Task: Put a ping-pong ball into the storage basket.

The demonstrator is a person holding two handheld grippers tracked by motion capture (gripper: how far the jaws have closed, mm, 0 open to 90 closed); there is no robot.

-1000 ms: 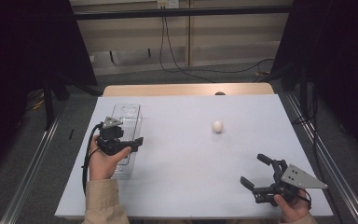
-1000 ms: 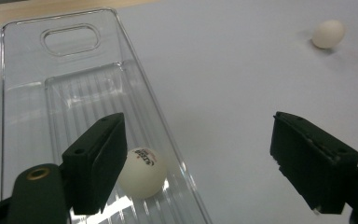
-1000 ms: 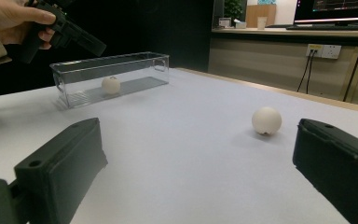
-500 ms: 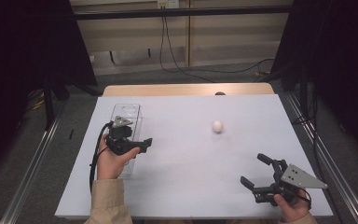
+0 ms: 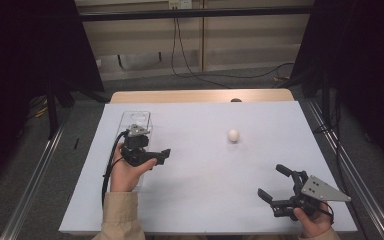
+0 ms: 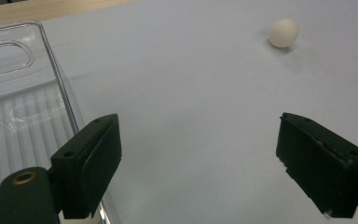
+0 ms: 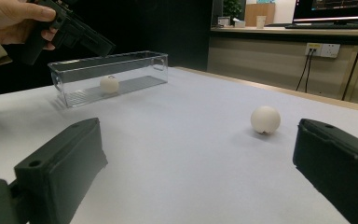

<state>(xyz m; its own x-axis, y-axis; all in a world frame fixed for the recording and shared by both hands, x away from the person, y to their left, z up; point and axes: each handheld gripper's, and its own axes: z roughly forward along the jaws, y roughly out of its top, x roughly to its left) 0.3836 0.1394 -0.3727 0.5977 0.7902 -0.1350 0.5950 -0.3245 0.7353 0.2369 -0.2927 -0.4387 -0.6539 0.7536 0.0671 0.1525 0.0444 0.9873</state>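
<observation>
Eggs seem to be the whole game here. One small white egg-shaped ball (image 5: 233, 135) sits loose on the white counter (image 5: 205, 200), out in the open past the middle, well apart from both grippers. A second small white egg (image 7: 109, 84) already lies inside the long clear plastic bin (image 5: 137, 120) at the left side of the counter, so my guess is the job is collecting them into that bin and the loose one is next.

Left hand-held gripper (image 5: 160, 156) hangs just beside the bin's right wall, pointing across toward the loose egg. Its jaws have just been opening, and in the left gripper view they stand wide with nothing between them, just bare counter, with the egg up ahead and to the right (image 6: 283, 32). Reads to me like it's lined up to go fetch that one.

Right hand-held gripper (image 5: 280, 182) sits low near the front right corner, jaws spread wide and empty too, aimed at the loose egg (image 7: 265, 119). Probably parked there to stay out of the way, though it has a clean line to the egg as well.

Room-wise it's easy: nothing lies between either gripper and the egg. Only things to mind are the bin's thin clear wall right beside the left jaw, and that a round egg could roll toward the far edge if nudged.
</observation>
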